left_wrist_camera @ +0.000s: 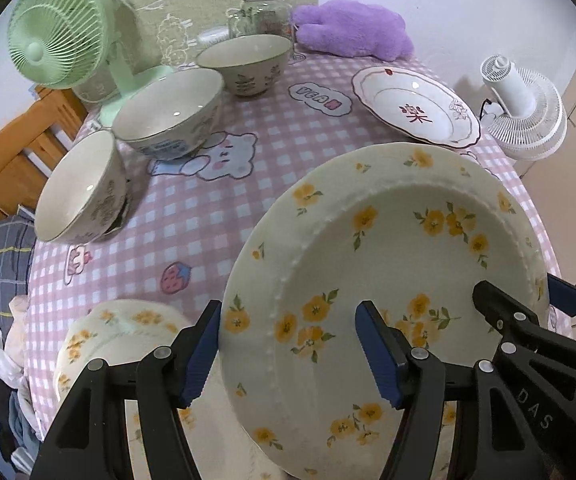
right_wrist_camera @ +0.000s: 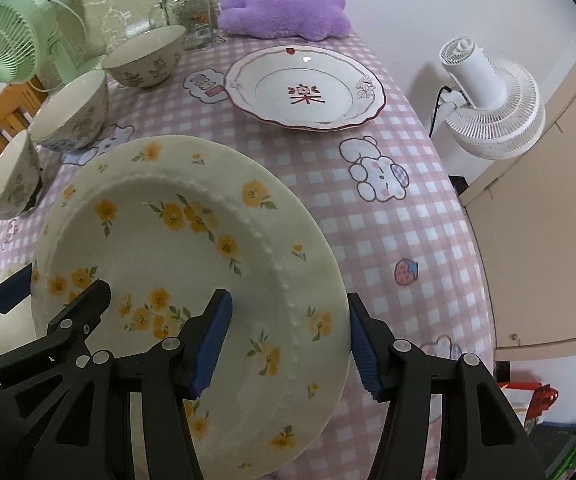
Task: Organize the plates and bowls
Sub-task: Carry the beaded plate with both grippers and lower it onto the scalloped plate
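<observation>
A cream plate with yellow flowers [left_wrist_camera: 388, 248] is held tilted above the table by both grippers. My left gripper [left_wrist_camera: 292, 348] is shut on its left rim. My right gripper [right_wrist_camera: 288, 344] is shut on its right rim [right_wrist_camera: 191, 240]. A second yellow-flowered plate [left_wrist_camera: 115, 332] lies on the table below at the near left. Three cream bowls [left_wrist_camera: 167, 112] stand in a row along the left side. A white plate with a red character [left_wrist_camera: 416, 104] lies at the far right, also in the right wrist view [right_wrist_camera: 304, 88].
A green fan [left_wrist_camera: 59, 32], a glass jar [left_wrist_camera: 263, 8] and a purple plush [left_wrist_camera: 352, 28] stand at the table's far edge. A white fan [right_wrist_camera: 488, 100] stands off the right side. The pink checked tablecloth [right_wrist_camera: 388, 216] covers the table.
</observation>
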Motion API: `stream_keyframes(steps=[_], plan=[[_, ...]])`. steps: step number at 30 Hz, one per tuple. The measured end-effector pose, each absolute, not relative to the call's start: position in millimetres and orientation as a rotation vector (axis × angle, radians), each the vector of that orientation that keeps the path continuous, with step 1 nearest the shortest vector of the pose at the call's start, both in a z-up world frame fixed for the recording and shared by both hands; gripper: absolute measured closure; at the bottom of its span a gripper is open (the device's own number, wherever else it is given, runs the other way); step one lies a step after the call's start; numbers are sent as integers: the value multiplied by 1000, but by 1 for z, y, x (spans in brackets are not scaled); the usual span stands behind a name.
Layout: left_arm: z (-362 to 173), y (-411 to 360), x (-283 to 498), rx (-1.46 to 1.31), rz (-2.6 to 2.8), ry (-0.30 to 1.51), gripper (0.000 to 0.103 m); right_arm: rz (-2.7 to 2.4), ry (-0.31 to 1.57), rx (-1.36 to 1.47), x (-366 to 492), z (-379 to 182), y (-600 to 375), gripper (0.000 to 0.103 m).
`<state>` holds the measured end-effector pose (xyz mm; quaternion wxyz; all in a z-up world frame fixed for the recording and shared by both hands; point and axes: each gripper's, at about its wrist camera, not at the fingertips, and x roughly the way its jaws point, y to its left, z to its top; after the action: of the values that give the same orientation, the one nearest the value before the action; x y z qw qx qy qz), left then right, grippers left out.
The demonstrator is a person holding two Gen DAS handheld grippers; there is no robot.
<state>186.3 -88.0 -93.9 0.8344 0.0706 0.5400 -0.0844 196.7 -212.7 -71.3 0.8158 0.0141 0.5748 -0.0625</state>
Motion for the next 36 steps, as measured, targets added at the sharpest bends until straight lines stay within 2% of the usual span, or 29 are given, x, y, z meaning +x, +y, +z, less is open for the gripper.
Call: stream_keyframes(steps=[17,36], plan=[[-78,-11,153,94,-195,1111,36,-151,1192,0,164,-46,-135,43],[-111,67,138,35,-188,1202,36,-113,1264,-80,151,-64,-55,43]])
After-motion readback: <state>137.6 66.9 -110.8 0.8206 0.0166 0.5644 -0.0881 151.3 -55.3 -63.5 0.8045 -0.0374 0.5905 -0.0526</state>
